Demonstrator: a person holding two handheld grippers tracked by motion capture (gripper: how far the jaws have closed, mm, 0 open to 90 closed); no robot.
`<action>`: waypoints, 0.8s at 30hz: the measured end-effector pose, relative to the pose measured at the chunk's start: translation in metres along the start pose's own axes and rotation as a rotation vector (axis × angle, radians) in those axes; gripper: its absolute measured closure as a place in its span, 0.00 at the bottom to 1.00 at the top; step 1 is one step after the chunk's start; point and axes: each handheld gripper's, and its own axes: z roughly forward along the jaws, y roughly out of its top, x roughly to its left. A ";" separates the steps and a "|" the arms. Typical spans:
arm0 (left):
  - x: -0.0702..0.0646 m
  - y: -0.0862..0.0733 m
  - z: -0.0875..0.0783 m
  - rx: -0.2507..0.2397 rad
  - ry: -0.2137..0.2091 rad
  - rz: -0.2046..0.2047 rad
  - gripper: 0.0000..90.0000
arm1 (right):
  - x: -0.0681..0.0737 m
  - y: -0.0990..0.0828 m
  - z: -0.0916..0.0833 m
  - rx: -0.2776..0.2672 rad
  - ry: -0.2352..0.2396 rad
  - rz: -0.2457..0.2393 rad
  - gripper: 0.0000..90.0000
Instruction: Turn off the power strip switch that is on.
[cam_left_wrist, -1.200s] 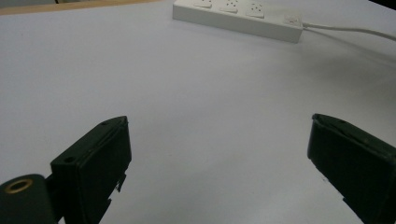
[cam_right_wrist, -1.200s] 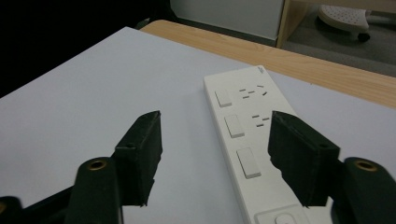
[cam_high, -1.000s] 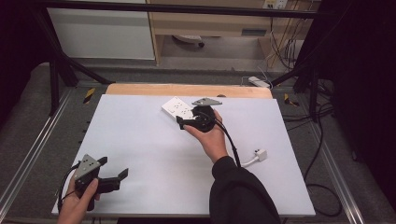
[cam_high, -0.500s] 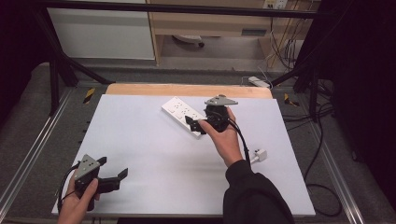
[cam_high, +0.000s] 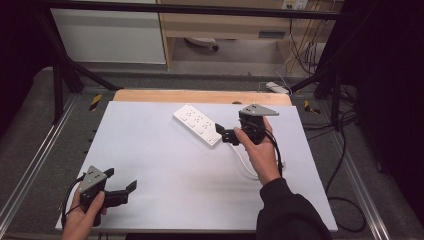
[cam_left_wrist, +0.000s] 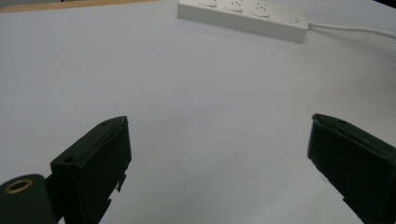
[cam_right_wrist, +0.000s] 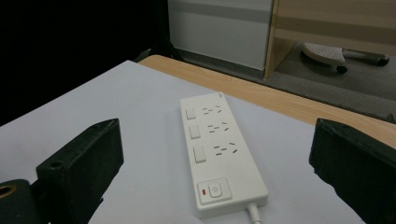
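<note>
A white power strip with three sockets and a switch lies flat at the far middle of the white table. Its white cable runs back under the right hand. My right gripper hovers just off the strip's switch end and points along it. Its jaws have just been opening and stand wide with nothing between them. In the right gripper view the strip lies ahead of the jaws. My left gripper rests open at the near left corner; the strip is far ahead of it.
A wooden strip borders the table's far edge. Black frame bars stand at the back left and right. Loose cables lie on the floor at the right. A light wooden cabinet stands behind the table.
The right gripper has drawn back to the right and a little up, from over the strip to past its switch end. The strip lies uncovered. The left gripper has stayed put.
</note>
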 end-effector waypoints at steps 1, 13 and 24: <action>0.000 0.000 0.000 -0.001 0.000 -0.001 0.07 | -0.002 -0.001 -0.003 0.000 -0.005 0.005 0.04; 0.000 0.000 -0.001 -0.004 -0.002 -0.011 0.07 | -0.021 -0.003 -0.040 -0.050 -0.045 0.015 0.05; 0.000 0.000 -0.002 -0.007 -0.004 -0.019 0.07 | -0.032 -0.010 -0.069 -0.127 -0.077 -0.019 0.03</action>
